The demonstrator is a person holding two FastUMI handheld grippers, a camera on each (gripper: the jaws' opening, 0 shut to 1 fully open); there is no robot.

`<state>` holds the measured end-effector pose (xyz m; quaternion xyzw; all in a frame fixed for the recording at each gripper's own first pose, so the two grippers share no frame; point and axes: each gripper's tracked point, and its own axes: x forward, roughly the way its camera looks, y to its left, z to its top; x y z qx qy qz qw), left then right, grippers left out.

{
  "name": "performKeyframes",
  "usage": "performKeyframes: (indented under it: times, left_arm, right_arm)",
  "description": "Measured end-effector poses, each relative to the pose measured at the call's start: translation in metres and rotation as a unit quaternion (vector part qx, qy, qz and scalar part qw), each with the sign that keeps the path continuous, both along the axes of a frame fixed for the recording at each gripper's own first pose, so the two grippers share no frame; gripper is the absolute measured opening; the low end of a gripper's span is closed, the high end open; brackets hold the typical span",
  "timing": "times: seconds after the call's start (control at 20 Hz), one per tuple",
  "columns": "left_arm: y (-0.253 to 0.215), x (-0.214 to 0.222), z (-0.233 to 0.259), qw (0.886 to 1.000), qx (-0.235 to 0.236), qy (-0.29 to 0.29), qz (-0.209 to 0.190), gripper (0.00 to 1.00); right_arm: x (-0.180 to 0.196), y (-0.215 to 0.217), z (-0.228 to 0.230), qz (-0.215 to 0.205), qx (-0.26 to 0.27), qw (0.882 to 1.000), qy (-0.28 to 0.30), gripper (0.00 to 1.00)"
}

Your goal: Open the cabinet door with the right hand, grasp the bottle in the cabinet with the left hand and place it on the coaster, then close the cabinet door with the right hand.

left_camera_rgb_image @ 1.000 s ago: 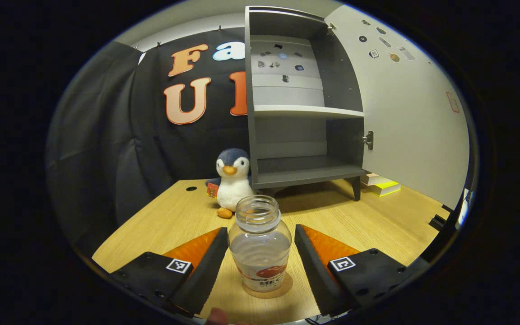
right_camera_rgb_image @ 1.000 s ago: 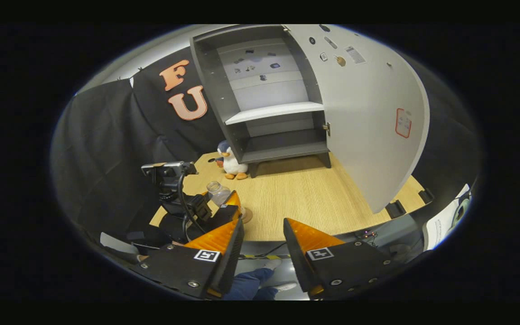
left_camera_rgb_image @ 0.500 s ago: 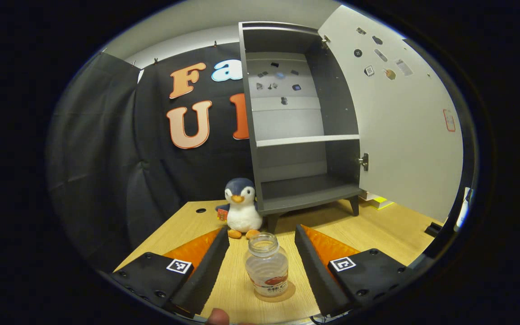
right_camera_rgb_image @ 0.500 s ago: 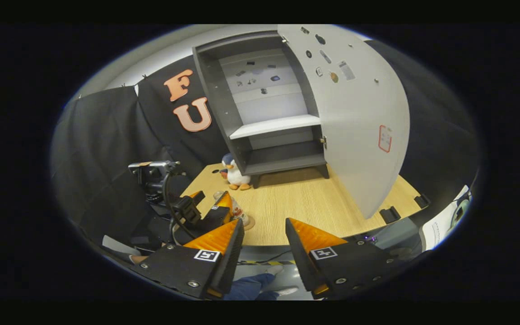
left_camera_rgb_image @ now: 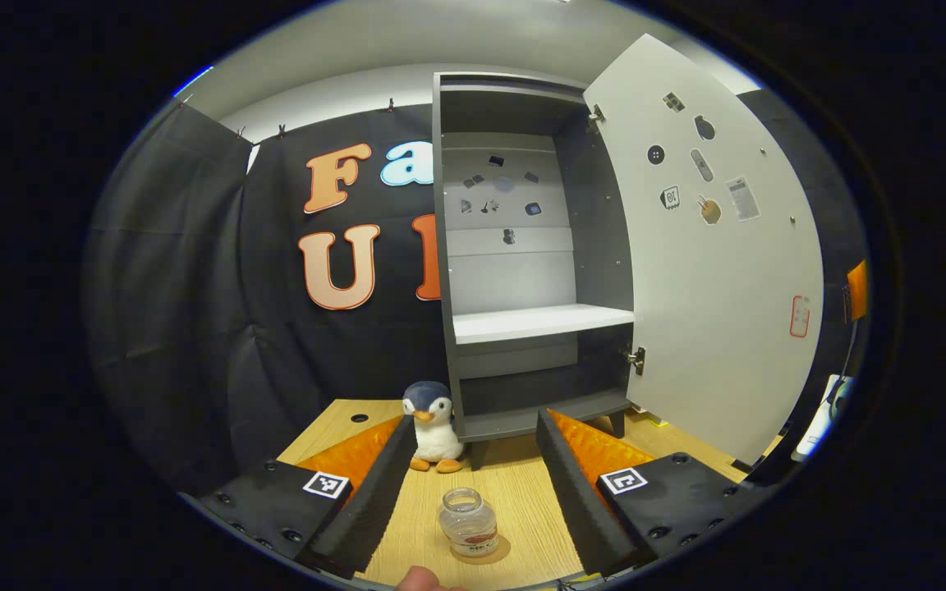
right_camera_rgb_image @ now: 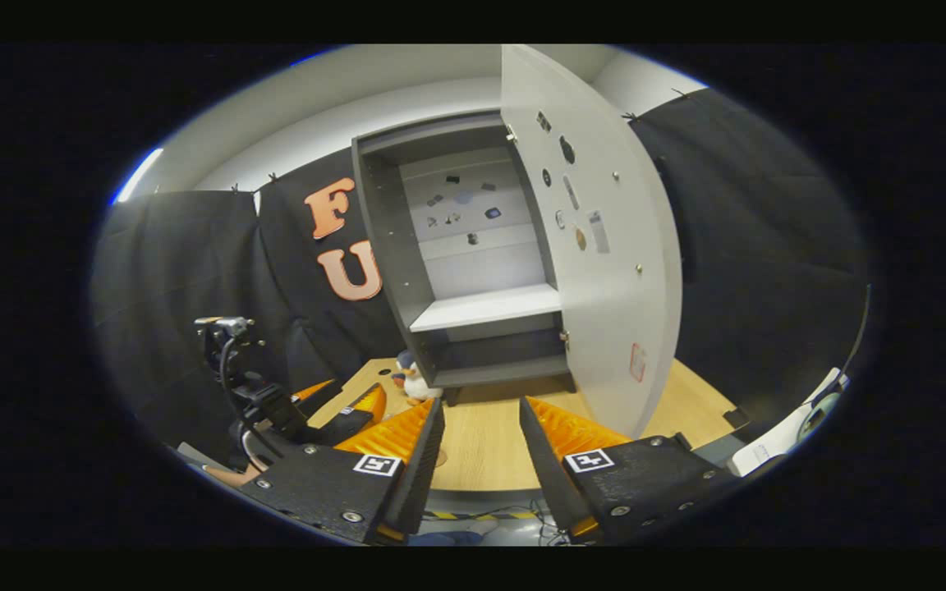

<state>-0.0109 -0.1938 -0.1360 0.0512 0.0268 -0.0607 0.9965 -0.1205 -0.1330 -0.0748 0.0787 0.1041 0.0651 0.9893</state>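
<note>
Both views are moderately lit from overhead, with no strong glare. In the left gripper view the cabinet door (left_camera_rgb_image: 711,271) and the white shelf (left_camera_rgb_image: 539,322) at frame centre are the brightest surfaces, while the cabinet's lower compartment sits in shadow. The black cloth at the left swallows light and shows only faint folds. The bottle (left_camera_rgb_image: 468,522) at lower centre is sharp and casts a soft shadow on the table (left_camera_rgb_image: 514,492). Fisheye bending curves the door's edges strongly. The right gripper view is slightly softer and dimmer toward its right rim.
</note>
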Motion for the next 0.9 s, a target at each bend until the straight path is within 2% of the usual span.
performKeyframes:
  times: [0.3,0.6,0.9]
  left_arm:
    - [-0.009,-0.012,0.036,1.0,-0.018,0.001,-0.015,0.95]
    - [-0.017,-0.007,0.04,1.0,-0.017,0.01,-0.002,0.95]
    - [-0.033,-0.003,0.046,1.0,-0.018,0.012,-0.009,0.94]
  right_arm:
    - [0.015,-0.084,0.061,-0.046,-0.019,0.997,-0.063,0.6]
    - [0.024,-0.173,0.085,-0.091,-0.029,0.992,-0.083,0.61]
    - [0.049,-0.19,0.079,-0.08,-0.021,0.993,-0.08,0.62]
